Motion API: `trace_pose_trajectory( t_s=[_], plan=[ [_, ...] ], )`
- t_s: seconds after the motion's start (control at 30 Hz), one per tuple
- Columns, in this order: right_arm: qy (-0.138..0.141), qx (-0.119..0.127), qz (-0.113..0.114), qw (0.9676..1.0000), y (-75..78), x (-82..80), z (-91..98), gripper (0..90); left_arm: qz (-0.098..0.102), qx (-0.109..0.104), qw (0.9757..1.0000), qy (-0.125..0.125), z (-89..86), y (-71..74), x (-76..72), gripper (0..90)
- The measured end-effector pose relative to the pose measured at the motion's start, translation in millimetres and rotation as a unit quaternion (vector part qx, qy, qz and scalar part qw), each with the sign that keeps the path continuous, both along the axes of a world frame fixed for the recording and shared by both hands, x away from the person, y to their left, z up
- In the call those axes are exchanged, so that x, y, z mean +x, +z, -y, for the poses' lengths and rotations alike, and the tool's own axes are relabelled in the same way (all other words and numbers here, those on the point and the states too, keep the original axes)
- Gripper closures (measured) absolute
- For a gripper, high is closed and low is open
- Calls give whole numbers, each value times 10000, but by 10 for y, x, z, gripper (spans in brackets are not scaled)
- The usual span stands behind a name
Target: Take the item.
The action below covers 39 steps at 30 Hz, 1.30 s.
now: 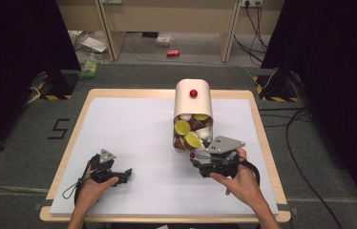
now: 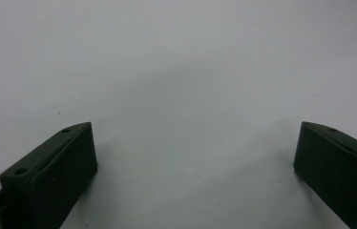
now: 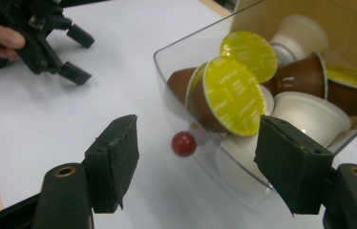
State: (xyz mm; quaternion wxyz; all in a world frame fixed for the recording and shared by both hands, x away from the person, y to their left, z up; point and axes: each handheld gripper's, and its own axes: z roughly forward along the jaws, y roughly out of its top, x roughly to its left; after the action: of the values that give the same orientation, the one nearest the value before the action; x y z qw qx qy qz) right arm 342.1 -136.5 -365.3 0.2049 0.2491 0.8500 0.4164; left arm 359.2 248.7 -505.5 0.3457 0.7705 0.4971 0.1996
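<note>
Our right gripper (image 3: 195,167) stands open around the drawer's knob (image 3: 183,144) to pull; left gripper (image 1: 124,175) rests open on the bench (image 1: 133,133).

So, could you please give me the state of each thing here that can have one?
Drawer: pulled out of its holder, full of capsules.
Red knob: free, between the jaws, untouched.
Right gripper: open, at the drawer front.
Left gripper: open, holding nothing, over the mat.
</note>
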Motion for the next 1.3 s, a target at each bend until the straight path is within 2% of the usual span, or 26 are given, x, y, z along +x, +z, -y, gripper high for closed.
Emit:
trace_pose_trajectory(
  t_s=[0.17, 0.53, 0.8, 1.3],
  plan=[
    [-119, 331, 81, 9993, 47, 36, 29, 314, -1, 2, 10000, -1, 0, 0, 0, 2],
    [-176, 627, -5, 9979, 81, 205, -108, 322, 3, 3, 10000, -1, 0, -1, 0, 2],
    [-202, 640, -69, 9977, 57, 313, -191, 329, 5, 1, 10000, 3, 1, -1, 1, 2],
    [-250, 664, -199, 9973, 8, 451, -191, 333, 5, 2, 10000, 3, 2, -1, 1, 2]
  ],
)
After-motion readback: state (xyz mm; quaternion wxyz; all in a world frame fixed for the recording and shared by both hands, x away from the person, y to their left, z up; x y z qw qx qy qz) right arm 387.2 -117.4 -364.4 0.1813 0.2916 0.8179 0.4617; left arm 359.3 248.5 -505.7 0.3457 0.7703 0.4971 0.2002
